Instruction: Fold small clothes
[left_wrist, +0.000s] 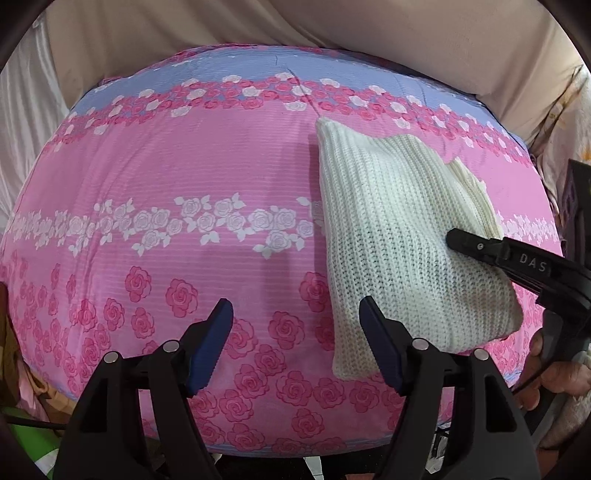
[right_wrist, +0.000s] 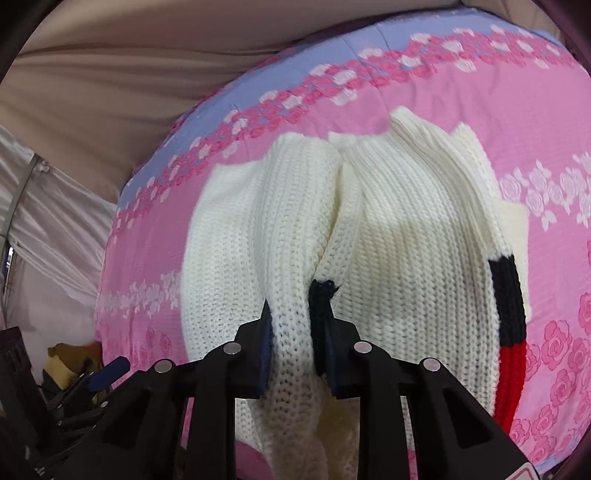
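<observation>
A small cream knitted sweater (left_wrist: 399, 236) lies folded on the pink rose-print bed cover (left_wrist: 207, 155), right of centre in the left wrist view. My left gripper (left_wrist: 295, 325) is open and empty, hovering just left of the sweater's near edge. My right gripper (right_wrist: 295, 325) is shut on a bunched fold of the sweater (right_wrist: 399, 236) near a black cuff (right_wrist: 319, 299); it also shows as a black arm (left_wrist: 517, 258) over the sweater's right side. A black and red striped band (right_wrist: 511, 325) runs down the sweater's right edge.
The bed cover's (right_wrist: 517, 122) blue border runs along the far side against beige fabric (left_wrist: 332, 26). White curtain cloth (right_wrist: 55, 229) hangs at the left. Dark clutter (right_wrist: 55, 387) sits off the bed's near left edge.
</observation>
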